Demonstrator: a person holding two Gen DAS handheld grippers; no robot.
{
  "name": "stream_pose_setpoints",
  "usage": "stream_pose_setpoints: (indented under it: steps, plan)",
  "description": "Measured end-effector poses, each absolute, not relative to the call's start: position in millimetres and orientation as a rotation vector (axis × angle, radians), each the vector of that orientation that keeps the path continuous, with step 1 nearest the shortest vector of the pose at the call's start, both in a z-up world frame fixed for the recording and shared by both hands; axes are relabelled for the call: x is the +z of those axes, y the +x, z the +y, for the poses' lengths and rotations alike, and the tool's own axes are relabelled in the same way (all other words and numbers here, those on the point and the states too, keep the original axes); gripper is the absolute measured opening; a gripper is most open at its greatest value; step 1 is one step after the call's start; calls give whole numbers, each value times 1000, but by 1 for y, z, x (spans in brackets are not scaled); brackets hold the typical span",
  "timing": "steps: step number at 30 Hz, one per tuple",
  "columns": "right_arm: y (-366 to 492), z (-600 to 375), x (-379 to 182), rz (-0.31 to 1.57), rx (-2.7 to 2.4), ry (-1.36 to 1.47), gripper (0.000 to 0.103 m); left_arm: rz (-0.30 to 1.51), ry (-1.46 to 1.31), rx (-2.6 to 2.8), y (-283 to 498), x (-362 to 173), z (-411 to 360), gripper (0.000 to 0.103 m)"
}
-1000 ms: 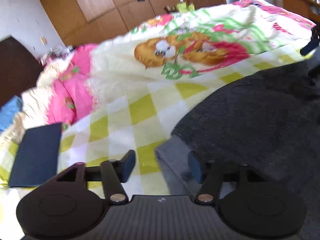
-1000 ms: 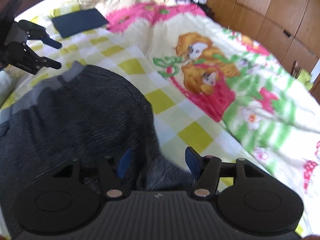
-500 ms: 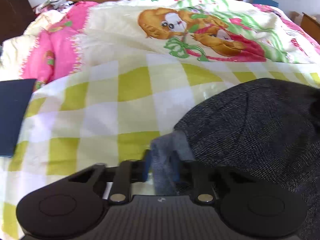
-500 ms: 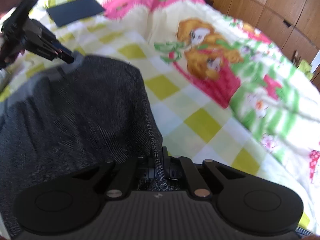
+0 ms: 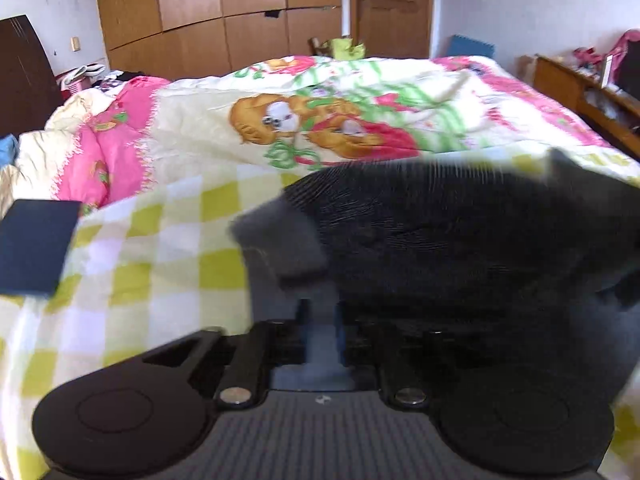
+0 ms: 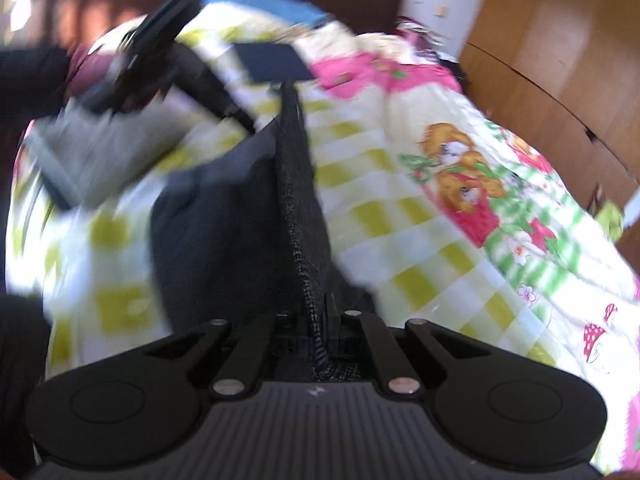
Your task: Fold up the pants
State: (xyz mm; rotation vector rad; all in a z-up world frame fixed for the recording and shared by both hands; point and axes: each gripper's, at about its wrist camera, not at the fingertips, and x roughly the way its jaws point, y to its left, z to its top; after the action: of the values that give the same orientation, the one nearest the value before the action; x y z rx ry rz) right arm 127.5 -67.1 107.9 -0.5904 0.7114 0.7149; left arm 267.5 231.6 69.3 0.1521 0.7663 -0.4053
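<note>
The dark grey pants (image 5: 440, 232) with a lighter grey waistband (image 5: 280, 240) hang lifted above the bed. My left gripper (image 5: 322, 332) is shut on the waistband edge. My right gripper (image 6: 318, 340) is shut on a seam edge of the pants (image 6: 240, 232), which stretch away from it. The left gripper also shows in the right wrist view (image 6: 168, 52), blurred, at the upper left, holding the grey waistband (image 6: 100, 148).
The bed carries a yellow-checked and pink cartoon-bear blanket (image 5: 160, 264). A dark blue flat rectangle (image 5: 34, 248) lies on it at the left, also in the right wrist view (image 6: 272, 60). Wooden wardrobes (image 5: 224, 16) stand behind. A wooden desk (image 5: 580, 84) is at the right.
Both grippers were open, then closed on the pants edges. Now both have lifted the pants off the blanket, and the cloth hangs stretched between them. The right view is blurred by motion.
</note>
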Motion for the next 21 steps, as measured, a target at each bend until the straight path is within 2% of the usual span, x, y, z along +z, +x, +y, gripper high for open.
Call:
stream_pose_setpoints:
  steps: [1,4,12,16,21]
  plan:
    - [119,-65,99,730,729,-597,3,760,131,-412,255,68,231,46]
    - [101,-60,70,770,751,-641,3,783,84,-423,218,57,233,50]
    - [80,-60,14,813,712,-739,3,932,-18,-335,166,6,254,50]
    - [88,-63,17,805,669,-743,3,942,-59,-302,159,-2,260,50]
    - [107,-64,36,778,615,-699,3,886,-122,-316,185,19,267,50]
